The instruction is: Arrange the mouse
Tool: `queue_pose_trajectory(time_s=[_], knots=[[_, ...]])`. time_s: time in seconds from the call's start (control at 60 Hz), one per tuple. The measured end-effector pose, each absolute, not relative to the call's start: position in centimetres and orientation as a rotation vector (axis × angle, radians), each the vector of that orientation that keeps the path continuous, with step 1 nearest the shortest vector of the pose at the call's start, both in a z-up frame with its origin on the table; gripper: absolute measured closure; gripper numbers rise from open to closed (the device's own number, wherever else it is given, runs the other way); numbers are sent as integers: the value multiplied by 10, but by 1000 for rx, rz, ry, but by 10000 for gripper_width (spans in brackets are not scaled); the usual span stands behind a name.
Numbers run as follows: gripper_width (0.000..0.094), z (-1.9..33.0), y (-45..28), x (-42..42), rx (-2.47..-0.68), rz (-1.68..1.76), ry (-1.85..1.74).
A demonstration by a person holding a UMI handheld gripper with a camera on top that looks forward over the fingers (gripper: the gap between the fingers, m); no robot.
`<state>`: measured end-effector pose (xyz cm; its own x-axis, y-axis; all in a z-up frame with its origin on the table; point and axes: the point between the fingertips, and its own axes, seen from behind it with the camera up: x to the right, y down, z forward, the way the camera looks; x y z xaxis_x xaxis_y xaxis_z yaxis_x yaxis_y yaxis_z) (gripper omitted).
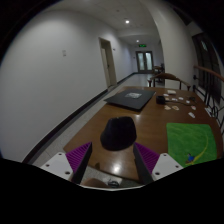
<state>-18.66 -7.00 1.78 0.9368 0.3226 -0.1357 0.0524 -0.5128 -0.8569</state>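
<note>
A black mouse (pixel 118 132) sits on the brown wooden table (pixel 150 118), just ahead of my gripper (pixel 112 158). My two fingers with purple pads (pixel 78 156) stand wide apart, one at each side below the mouse. The mouse is not between the pads; it lies a little beyond the fingertips. The gripper is open and holds nothing.
A green mat (pixel 191 142) lies on the table to the right of the fingers. A dark flat mouse pad (pixel 131 100) lies farther along the table. Small items (pixel 176 99) are scattered beyond it. A white wall (pixel 50 80) and corridor run along the left.
</note>
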Motion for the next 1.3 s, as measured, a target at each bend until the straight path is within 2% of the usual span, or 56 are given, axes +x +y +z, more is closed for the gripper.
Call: queue_pose_trajectory(time_s=[0.133, 0.15, 0.383, 0.467, 0.6, 0.683, 0.783, 0.917, 1.0, 1.1, 1.233, 1.3], knots=[[89, 21, -32, -214, -2069, 319, -286], [64, 18, -28, -215, -2077, 305, -292], [122, 6, 33, -233, -2126, 219, -276], [473, 3, 46, -233, -2122, 183, -275], [639, 9, 43, -245, -2049, 236, -379], [686, 15, 36, -243, -2040, 243, -403], [695, 55, 26, -230, -1948, 232, -424], [696, 156, 8, -162, -1758, 131, -362], [697, 181, 4, -87, -1703, 20, -257], [696, 160, -1, 11, -1763, -91, -115], [696, 65, -13, 75, -1940, -67, 9], [697, 43, -6, 99, -1990, -91, 56]])
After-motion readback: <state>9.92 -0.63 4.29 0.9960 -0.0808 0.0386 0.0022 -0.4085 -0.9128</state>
